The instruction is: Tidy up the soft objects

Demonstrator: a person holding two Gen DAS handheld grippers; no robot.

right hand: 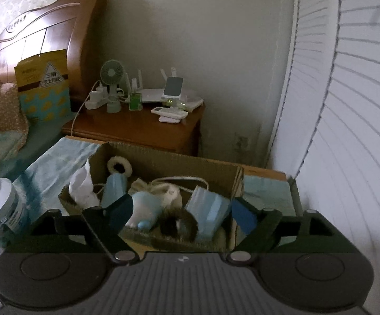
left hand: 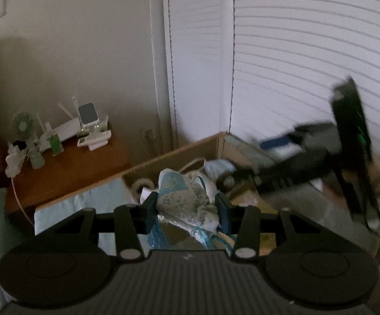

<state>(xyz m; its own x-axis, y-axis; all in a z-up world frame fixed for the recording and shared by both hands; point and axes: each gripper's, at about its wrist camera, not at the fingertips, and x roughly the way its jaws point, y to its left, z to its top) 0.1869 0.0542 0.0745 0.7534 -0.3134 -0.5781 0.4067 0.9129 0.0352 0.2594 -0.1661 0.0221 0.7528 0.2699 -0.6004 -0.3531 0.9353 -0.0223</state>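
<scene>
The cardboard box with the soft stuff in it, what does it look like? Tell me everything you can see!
The cardboard box is brown, open on top, with plain corrugated walls. It sits on a light blue cloth near a wooden nightstand. Inside lie blue face masks, a white drawstring pouch, a white fluffy ring, a dark fuzzy ring and white crumpled fabric. The open right gripper hovers above it.

Right gripper (right hand: 182,214) spread wide above cardboard box (right hand: 163,157), face mask (right hand: 207,210) inside
</scene>
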